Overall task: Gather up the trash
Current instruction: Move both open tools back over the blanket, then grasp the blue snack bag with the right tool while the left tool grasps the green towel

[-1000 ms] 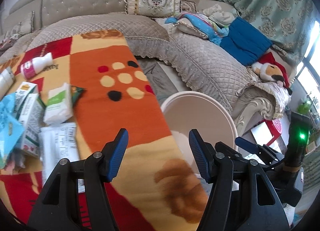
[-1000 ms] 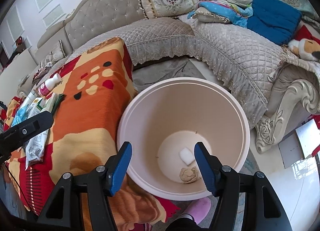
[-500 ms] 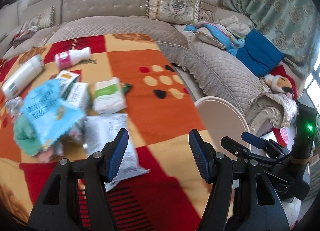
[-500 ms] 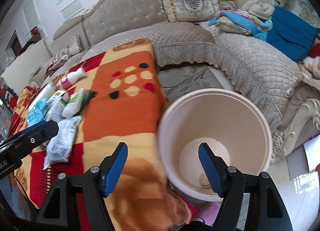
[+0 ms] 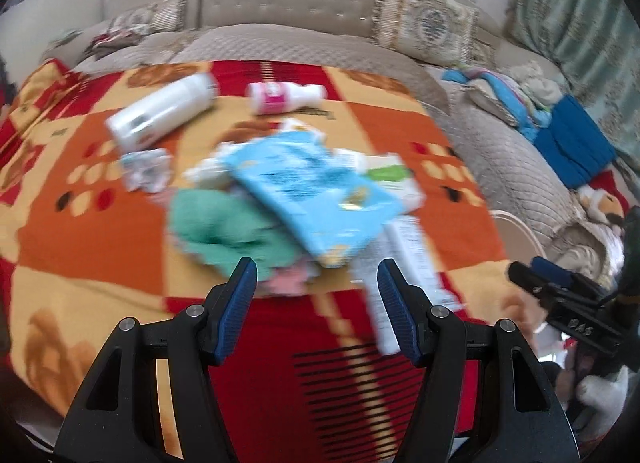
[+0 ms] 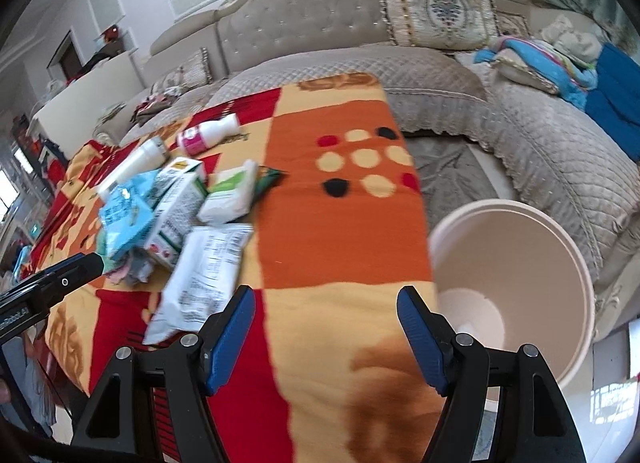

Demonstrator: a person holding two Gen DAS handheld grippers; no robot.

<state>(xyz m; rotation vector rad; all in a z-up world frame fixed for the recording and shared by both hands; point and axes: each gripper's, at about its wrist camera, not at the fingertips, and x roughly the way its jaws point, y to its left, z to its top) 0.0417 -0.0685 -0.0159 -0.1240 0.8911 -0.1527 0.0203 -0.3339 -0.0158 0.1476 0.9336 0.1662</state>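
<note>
- A beige tufted sofa (image 6: pixel 320 23) backs a low worktop draped in a red, orange and yellow patterned blanket (image 6: pixel 340 231), the litter heaped on its left part.
- Furthest left lie a white cylindrical bottle (image 5: pixel 160 111) and a crumpled white wrapper (image 5: pixel 146 169); a white bottle with a pink label (image 5: pixel 280 97) lies just beyond.
- The left gripper (image 5: pixel 312 295) hangs over the heap, jaws spread and empty, facing a soft green cloth-like wad (image 5: pixel 224 227) and a light-blue plastic packet (image 5: pixel 312 187) lying on top.
- The blue packet looks the easiest pick: take its near edge alone, lest the wad drag along.
- The right gripper (image 6: pixel 326 327), jaws likewise spread, hangs near a white printed pouch (image 6: pixel 204 267).
- Far right, the cream plastic bin (image 6: pixel 532 247) stands beside the worktop, open for drops.
</note>
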